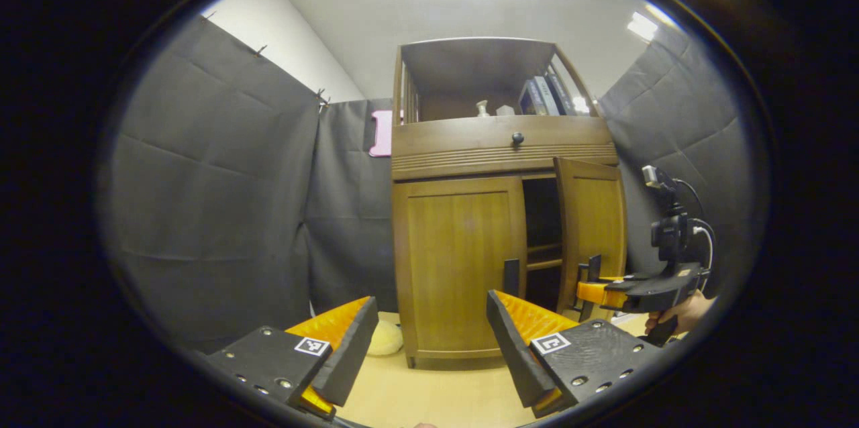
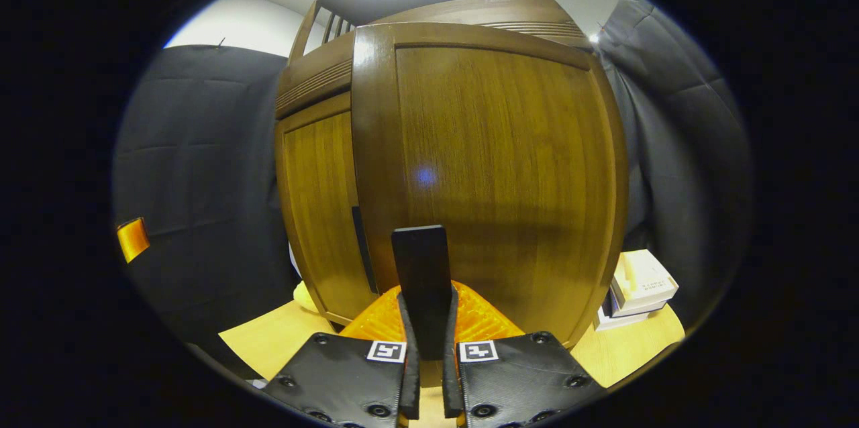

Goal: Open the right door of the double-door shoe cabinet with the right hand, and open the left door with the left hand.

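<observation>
Shoe cabinet: stood on the pale wood floor against the dark booth wall, seen straight ahead in the left gripper view.
Right door: swung partly out, so a dark gap with shelves is seen between it and the left door; in the right gripper view its panel is seen close up.
Right door handle: a dark upright bar, clamped between the right gripper's fingers.
Right gripper: fingers closed tight on that handle; in the left gripper view it's also seen at the door's edge, held by a hand.
Left door: flush and closed, its own dark handle untouched near the inner edge.
Left gripper: fingers spread wide, nothing held between them, kept well back from the cabinet and roughly lined up with the left door.
Drawer knob: a small dark knob seen above the doors.
Top shelf: a few books leaned at the right end.
Boxes: stacked on the floor beside the cabinet's right side.
</observation>
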The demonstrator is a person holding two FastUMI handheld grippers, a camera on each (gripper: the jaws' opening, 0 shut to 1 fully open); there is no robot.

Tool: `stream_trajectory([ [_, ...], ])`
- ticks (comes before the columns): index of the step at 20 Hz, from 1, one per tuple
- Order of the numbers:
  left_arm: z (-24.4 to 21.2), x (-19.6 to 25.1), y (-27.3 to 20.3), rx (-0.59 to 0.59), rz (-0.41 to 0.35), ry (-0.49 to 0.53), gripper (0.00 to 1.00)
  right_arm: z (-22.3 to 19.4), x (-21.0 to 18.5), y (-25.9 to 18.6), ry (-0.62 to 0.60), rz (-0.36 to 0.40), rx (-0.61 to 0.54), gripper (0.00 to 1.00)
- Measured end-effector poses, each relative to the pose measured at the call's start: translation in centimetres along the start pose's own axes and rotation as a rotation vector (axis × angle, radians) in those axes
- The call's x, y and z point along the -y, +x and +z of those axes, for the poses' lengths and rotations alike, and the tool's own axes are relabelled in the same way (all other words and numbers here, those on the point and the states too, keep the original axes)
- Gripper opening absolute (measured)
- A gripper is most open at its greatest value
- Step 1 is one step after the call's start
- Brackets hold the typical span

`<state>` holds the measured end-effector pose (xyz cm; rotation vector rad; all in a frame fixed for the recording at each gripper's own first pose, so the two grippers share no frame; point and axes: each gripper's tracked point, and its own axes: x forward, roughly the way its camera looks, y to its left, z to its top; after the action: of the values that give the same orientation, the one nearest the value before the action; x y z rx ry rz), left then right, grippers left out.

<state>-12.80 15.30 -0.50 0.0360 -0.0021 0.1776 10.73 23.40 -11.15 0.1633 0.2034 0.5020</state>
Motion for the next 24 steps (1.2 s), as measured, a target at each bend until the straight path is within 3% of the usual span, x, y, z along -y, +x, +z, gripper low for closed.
stream_trajectory([
  [3, 0.3, 0.4, -0.2, 0.004, -0.031, -0.006, 0.94, -0.2, 0.8, -2.0, -0.005, 0.001, -0.001, 0.15],
  [4, 0.4, 0.5, -0.2, 0.004, -0.043, -0.009, 0.94, -0.2, 1.2, -2.5, -0.007, 0.0, -0.003, 0.12],
  [7, 0.4, 1.0, -0.2, 0.007, -0.079, -0.02, 0.94, -0.4, 2.1, -4.3, -0.009, -0.003, -0.01, 0.18],
  [9, 1.2, 1.4, -0.7, 0.01, -0.101, -0.02, 0.92, -0.4, 3.1, -6.0, -0.003, -0.013, -0.014, 0.12],
  [16, 1.6, 6.3, 0.8, 0.011, -0.166, -0.03, 0.94, -0.3, 7.1, -10.8, -0.006, -0.057, -0.023, 0.18],
  [21, 1.6, 9.0, 0.3, 0.011, -0.197, -0.028, 0.94, -0.2, 9.9, -13.0, -0.002, -0.091, -0.024, 0.11],
  [24, 1.8, 10.3, 0.5, 0.014, -0.209, -0.026, 0.94, -0.1, 12.0, -14.3, 0.001, -0.122, -0.024, 0.14],
])
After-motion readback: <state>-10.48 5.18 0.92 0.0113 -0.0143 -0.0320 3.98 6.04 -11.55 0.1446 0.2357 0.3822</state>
